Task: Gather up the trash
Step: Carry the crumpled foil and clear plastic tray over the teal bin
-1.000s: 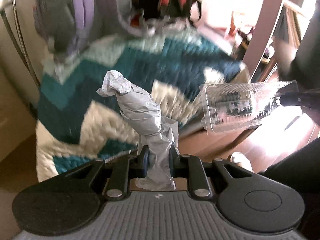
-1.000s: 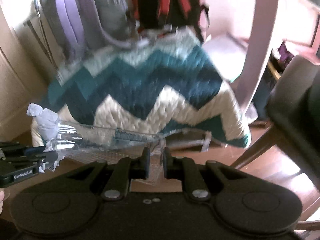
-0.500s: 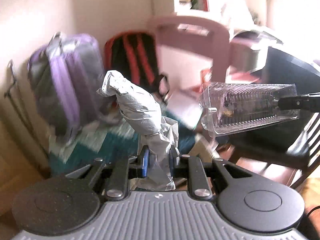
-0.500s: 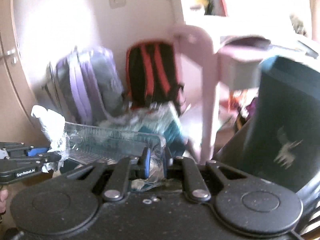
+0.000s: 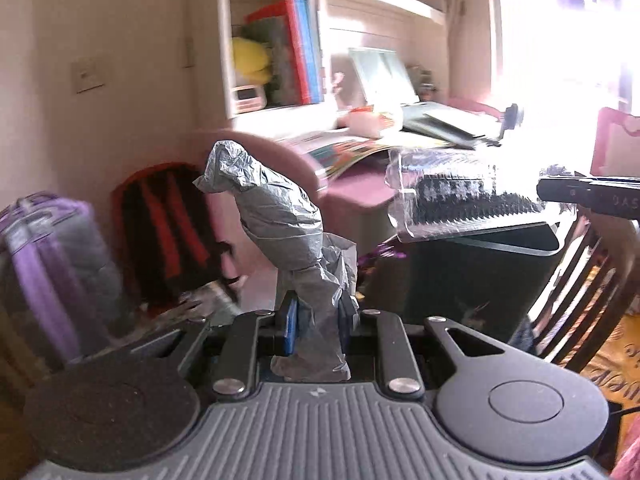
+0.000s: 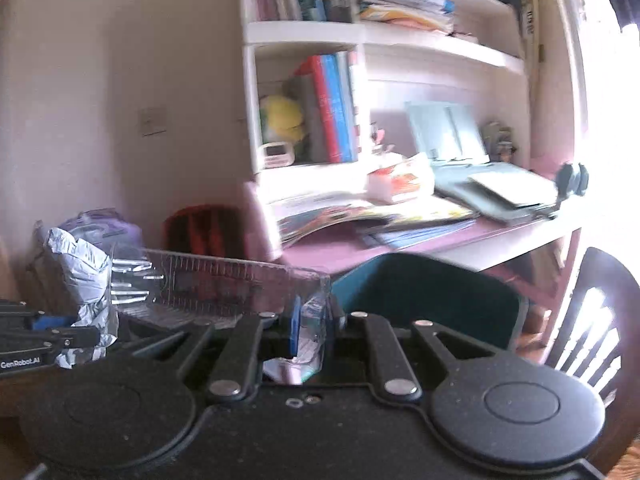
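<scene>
Left wrist view: the left gripper [image 5: 316, 312] is clamped narrow on a crumpled grey wrapper [image 5: 276, 220], which stands up out of the jaws and leans to the left. At the right of the same view, the right gripper [image 5: 560, 192] enters from the edge with a clear plastic container [image 5: 460, 200] pinched at one end. The container hangs just above the open rim of a dark teal bin [image 5: 480, 276].

Right wrist view: the right gripper [image 6: 312, 320] is closed narrow on a thin flap of the clear plastic container [image 6: 224, 280], whose ribbed body runs off to the left. The crumpled grey wrapper [image 6: 84, 276] shows at the left edge, held by the left gripper [image 6: 76, 334]. The dark teal bin [image 6: 424, 296] stands directly ahead, under the front edge of a pink desk [image 6: 460, 236] and beside a dark wooden chair [image 6: 600, 320].

Task status, as judged from these views:
1. Pick-up: done for two items, one per gripper.
2. Transport: both items are off any surface and close to the bin.
3. Deposit: not yet done. Neither item is inside the bin; both are gripped.
4. Whether further trash remains elsewhere cannot be told.

Readable writing:
- The left gripper body carries the marking "GenRobot.AI" in the right wrist view.
- The right gripper finger shows pale characters in the left wrist view; too blurred to read with certainty.
- Book spines and papers on the desk are illegible.
</scene>
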The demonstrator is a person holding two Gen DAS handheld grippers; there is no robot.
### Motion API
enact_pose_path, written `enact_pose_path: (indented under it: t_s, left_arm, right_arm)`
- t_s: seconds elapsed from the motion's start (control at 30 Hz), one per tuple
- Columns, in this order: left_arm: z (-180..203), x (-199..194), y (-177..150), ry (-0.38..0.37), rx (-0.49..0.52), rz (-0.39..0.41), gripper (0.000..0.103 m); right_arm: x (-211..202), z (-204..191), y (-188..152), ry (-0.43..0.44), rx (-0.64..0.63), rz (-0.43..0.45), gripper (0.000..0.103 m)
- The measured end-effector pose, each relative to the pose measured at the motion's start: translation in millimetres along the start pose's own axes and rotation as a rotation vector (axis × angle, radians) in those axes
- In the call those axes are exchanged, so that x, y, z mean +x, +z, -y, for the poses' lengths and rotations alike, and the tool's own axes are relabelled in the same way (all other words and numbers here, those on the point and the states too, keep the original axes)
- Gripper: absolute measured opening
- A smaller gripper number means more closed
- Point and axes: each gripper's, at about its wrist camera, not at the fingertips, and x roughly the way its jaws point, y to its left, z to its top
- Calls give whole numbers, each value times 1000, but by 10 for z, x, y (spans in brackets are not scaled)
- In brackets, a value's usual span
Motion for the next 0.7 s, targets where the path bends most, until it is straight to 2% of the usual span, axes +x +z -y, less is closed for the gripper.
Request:
enact_pose_path:
  t_s: [0.2, 0.37, 0.57, 0.7]
  left_arm:
    - [468, 308, 399, -72, 55, 9, 19]
    - [924, 604, 710, -127, 109, 11, 19]
    - [1357, 1115, 893, -218, 130, -57, 19]
    - [1579, 1513, 906, -232, 137, -114, 19]
  right_arm:
    - [2, 488, 185, -128, -15, 22, 11]
    - [97, 850, 243, -216, -63, -12, 11]
    - [316, 1124, 202, -303, -153, -80, 11]
    - [569, 1213, 122, -331, -229, -143, 11]
